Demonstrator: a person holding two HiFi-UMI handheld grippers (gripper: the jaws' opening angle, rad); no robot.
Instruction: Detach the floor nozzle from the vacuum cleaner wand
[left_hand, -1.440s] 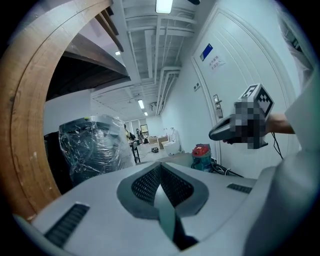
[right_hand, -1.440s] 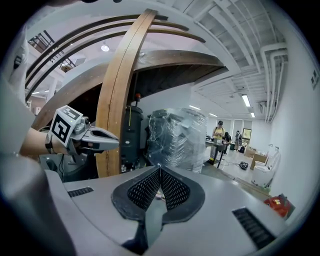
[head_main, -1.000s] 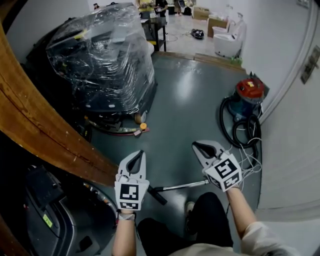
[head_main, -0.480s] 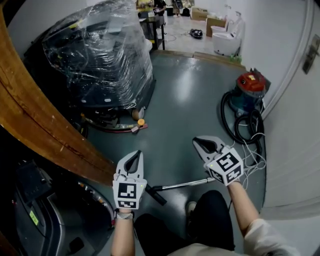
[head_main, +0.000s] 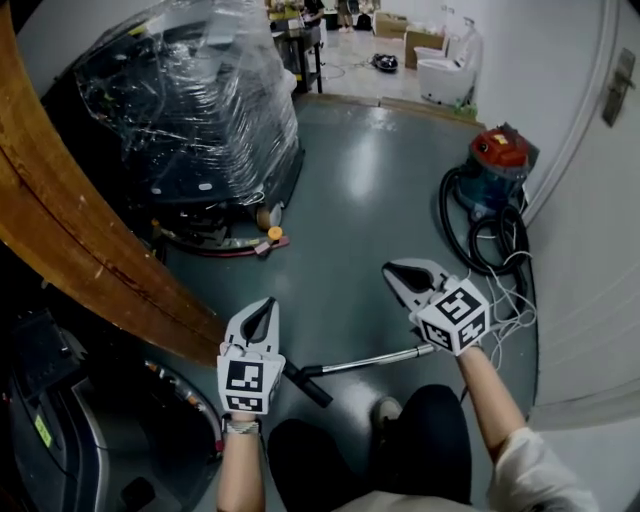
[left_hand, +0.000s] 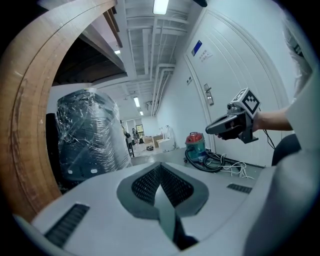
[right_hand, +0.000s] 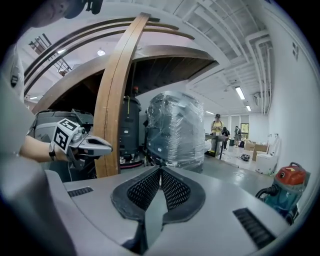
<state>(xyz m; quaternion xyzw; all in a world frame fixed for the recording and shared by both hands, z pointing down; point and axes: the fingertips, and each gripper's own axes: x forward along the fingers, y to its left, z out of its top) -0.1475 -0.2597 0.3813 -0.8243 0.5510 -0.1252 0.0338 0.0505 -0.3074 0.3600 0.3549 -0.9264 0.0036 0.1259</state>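
Observation:
A slim metal wand (head_main: 365, 361) lies on the grey floor in the head view, just in front of my knees. Its left end carries a black floor nozzle (head_main: 308, 385). Above the nozzle end hangs my left gripper (head_main: 267, 305), shut and empty. My right gripper (head_main: 392, 271) hovers above the wand's right end, also shut with nothing in it. Neither touches the wand. A red-and-blue vacuum cleaner (head_main: 496, 170) with a coiled black hose (head_main: 478, 245) stands by the right wall. Each gripper view shows closed jaws and the other gripper (left_hand: 214, 130) (right_hand: 106, 147) in the air.
A large machine wrapped in plastic film (head_main: 200, 110) stands at the back left. A curved wooden beam (head_main: 90, 250) runs along the left side. White cables (head_main: 505, 315) lie near the hose. My shoe (head_main: 385, 409) is beside the wand. People stand far off in the back room.
Both grippers have sunk lower toward the floor and the wand, still shut. The wand and vacuum cleaner have not moved.

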